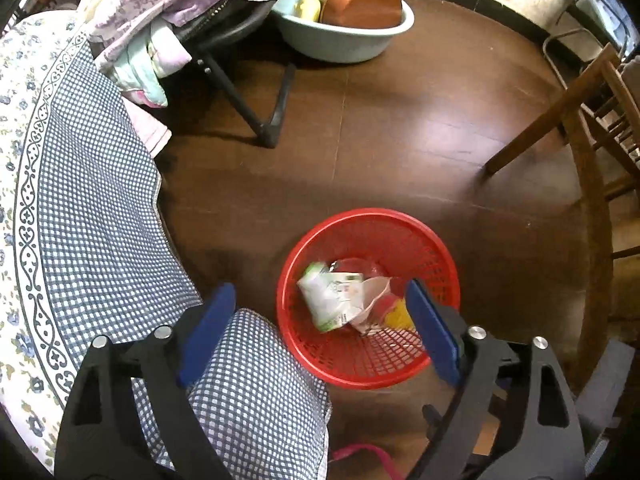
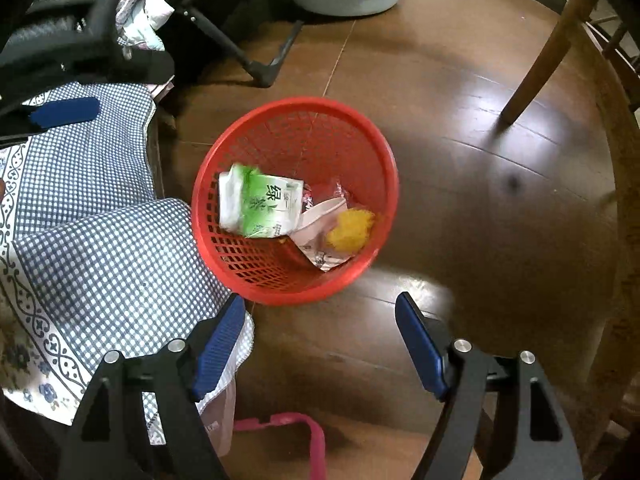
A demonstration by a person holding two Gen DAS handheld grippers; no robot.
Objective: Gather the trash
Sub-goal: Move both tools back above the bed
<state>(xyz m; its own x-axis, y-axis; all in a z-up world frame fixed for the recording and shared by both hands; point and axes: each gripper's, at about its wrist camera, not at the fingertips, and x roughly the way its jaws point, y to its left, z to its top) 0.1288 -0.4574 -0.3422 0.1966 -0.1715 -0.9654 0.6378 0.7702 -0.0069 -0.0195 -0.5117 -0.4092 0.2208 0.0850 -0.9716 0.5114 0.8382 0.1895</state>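
A dark wooden floor (image 2: pixel 460 168) carries a red basket (image 2: pixel 240 256) and a pale basin (image 1: pixel 344 46).

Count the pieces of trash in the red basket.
3 visible: green-and-white carton on the left, crumpled pale wrapper in the middle, yellow scrap on the right. More may lie underneath in the basket.

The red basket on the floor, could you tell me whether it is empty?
No, the red basket holds a green-and-white carton, crumpled wrappers and a yellow wad.
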